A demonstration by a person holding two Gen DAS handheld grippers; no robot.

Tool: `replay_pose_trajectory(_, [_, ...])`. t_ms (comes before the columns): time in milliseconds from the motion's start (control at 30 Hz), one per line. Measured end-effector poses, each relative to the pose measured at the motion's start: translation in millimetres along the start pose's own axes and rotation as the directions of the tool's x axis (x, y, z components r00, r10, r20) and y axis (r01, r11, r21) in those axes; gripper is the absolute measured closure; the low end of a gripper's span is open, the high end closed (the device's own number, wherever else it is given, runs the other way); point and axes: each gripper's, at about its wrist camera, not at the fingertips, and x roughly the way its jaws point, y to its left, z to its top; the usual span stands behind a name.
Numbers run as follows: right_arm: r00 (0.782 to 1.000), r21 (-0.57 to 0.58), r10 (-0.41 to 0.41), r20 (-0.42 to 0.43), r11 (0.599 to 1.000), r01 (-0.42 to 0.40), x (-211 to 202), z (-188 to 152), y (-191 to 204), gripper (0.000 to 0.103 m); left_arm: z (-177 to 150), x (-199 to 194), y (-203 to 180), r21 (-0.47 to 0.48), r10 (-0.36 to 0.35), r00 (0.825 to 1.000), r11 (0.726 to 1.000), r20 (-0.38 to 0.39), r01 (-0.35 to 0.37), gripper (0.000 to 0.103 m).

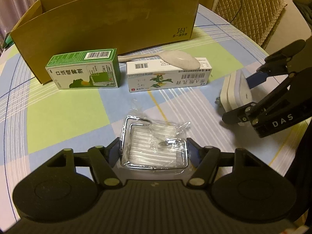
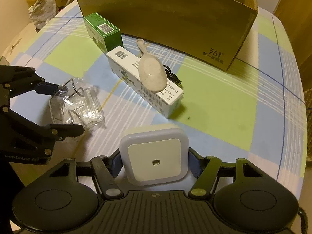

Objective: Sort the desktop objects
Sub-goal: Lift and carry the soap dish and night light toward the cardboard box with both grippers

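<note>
My left gripper [image 1: 154, 148] is shut on a clear plastic-wrapped hook pack [image 1: 154, 146], which also shows in the right wrist view [image 2: 78, 105]. My right gripper [image 2: 155, 159] is shut on a white square night light [image 2: 155, 156], seen at the right in the left wrist view [image 1: 237, 95]. A green medicine box [image 1: 83, 72] and a white medicine box [image 1: 167, 76] stand in front of an open cardboard box [image 1: 109, 21]. A beige spoon [image 1: 175, 58] lies on the white box.
The table [image 1: 64, 107] has a blue, green and white checked cloth. A black cable [image 2: 173, 76] lies behind the white box. A padded chair [image 1: 247, 3] stands at the far right. Plastic bags [image 2: 42, 5] lie at the far left.
</note>
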Motion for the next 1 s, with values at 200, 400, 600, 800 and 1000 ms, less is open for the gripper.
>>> replay_pose_trajectory(200, [1.000,0.055,0.005,0.021,0.998,-0.006,-11.3,-5.5,-1.4,0.040,-2.8,-11.1,-1.3,-0.029,0.025,1.000,0.999,0.008,-0.025,0.038])
replay_pose_trajectory(400, [0.998,0.074,-0.013,0.056,0.997,0.009,-28.0,-11.5,-1.0,0.040,-7.9,-23.4,-1.8,-0.067,0.041,0.999,0.997,0.011,-0.040,0.038])
replay_pose_trajectory(600, [0.996,0.080,-0.024,0.084,0.997,0.017,-44.9,-16.5,1.2,0.040,-13.0,-37.6,-1.1,-0.097,0.059,0.998,0.994,0.020,-0.056,0.038])
replay_pose_trajectory(800, [0.993,0.100,-0.032,0.110,0.995,0.021,-58.5,-23.4,1.6,0.040,-15.9,-56.6,2.4,-0.132,0.076,0.996,0.989,0.043,-0.070,0.038])
replay_pose_trajectory(1000, [0.989,0.139,-0.027,0.146,0.990,0.006,-76.8,-25.5,-1.3,0.040,-13.1,-77.4,10.9,-0.162,0.094,0.993,0.983,0.074,-0.081,0.038])
